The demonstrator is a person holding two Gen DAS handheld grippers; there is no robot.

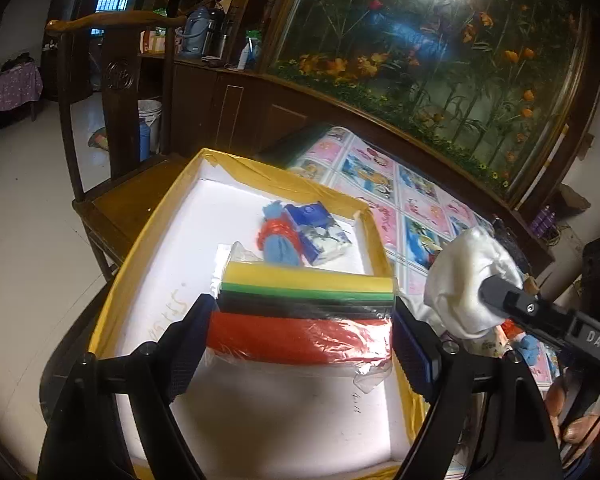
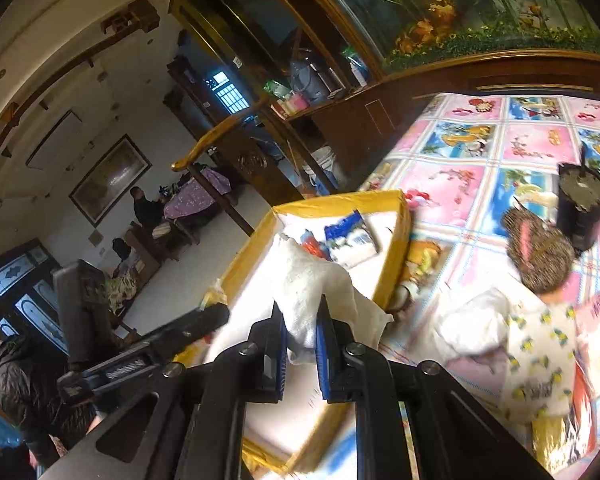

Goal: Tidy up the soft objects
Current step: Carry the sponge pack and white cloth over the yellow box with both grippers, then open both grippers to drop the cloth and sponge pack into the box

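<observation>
My left gripper (image 1: 302, 336) is shut on a plastic-wrapped pack of coloured sponges (image 1: 304, 308), yellow, green, black and red, held over the white box with yellow taped rim (image 1: 148, 232). Inside the box lie a blue cloth with a red band (image 1: 278, 240) and a blue-white tissue pack (image 1: 320, 232). My right gripper (image 2: 301, 340) is shut on a white cloth (image 2: 312, 288), held above the box's right edge (image 2: 396, 256); it shows in the left wrist view (image 1: 464, 276) too.
The box sits on a table with a pink and blue cartoon cloth (image 2: 500, 148). A doll with brown hair (image 2: 540, 256) and a dark pot (image 2: 582, 208) lie on it. A wooden chair (image 1: 112, 80) stands left of the box. A cabinet with a flower mural (image 1: 420, 60) is behind.
</observation>
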